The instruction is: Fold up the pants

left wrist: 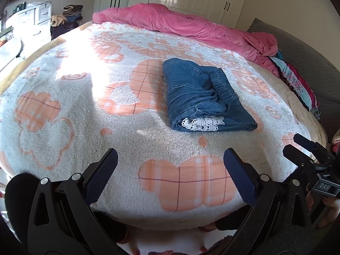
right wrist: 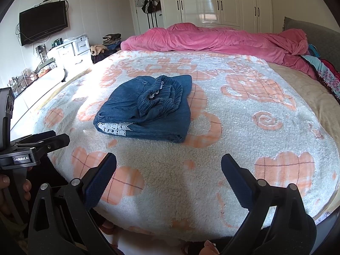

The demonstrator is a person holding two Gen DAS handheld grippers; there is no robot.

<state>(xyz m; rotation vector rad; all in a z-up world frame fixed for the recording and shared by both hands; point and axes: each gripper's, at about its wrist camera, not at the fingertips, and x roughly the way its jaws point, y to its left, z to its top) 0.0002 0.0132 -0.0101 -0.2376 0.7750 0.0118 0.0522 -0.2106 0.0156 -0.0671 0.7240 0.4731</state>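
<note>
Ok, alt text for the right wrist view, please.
Folded blue jeans with white lace trim lie in a compact bundle on a white and peach fleece blanket covering a bed. The right hand-held gripper is open and empty near the bed's edge, with the left hand-held gripper at the frame's left.

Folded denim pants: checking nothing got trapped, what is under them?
The folded blue denim pants lie on the white-and-orange fleece blanket; the patch beneath them is covered, unseen.
</note>
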